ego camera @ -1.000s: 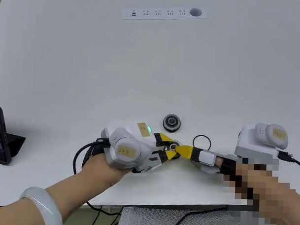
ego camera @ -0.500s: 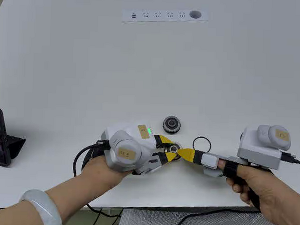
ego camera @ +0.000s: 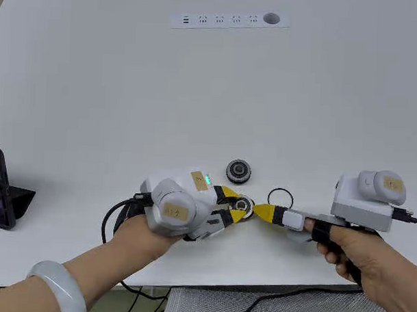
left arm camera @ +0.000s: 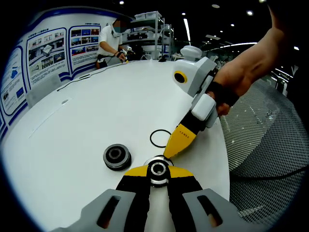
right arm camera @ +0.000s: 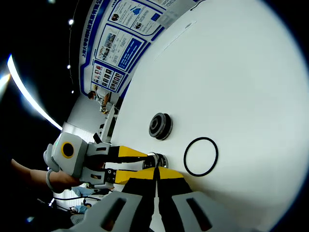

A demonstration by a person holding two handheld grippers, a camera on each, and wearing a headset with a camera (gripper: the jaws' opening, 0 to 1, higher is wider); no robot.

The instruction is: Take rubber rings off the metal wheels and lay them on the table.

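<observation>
Even overhead light washes your plain white tabletop [ego camera: 128, 91], shadows soft and faint. Your two gripper views bow sharply at the edges, bright ceiling strip lights [left arm camera: 186, 30] flaring overhead.

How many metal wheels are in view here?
2. One wheel is clamped in the left gripper; the other wheel lies on the table just beyond it. None seems hidden.

Ring [ego camera: 280, 197] on table [ego camera: 128, 91], R & in front of wheel [ego camera: 239, 171].

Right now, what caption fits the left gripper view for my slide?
Left claw clamps a metal wheel, shut right claw beside it, loose rubber ring beyond.
</observation>
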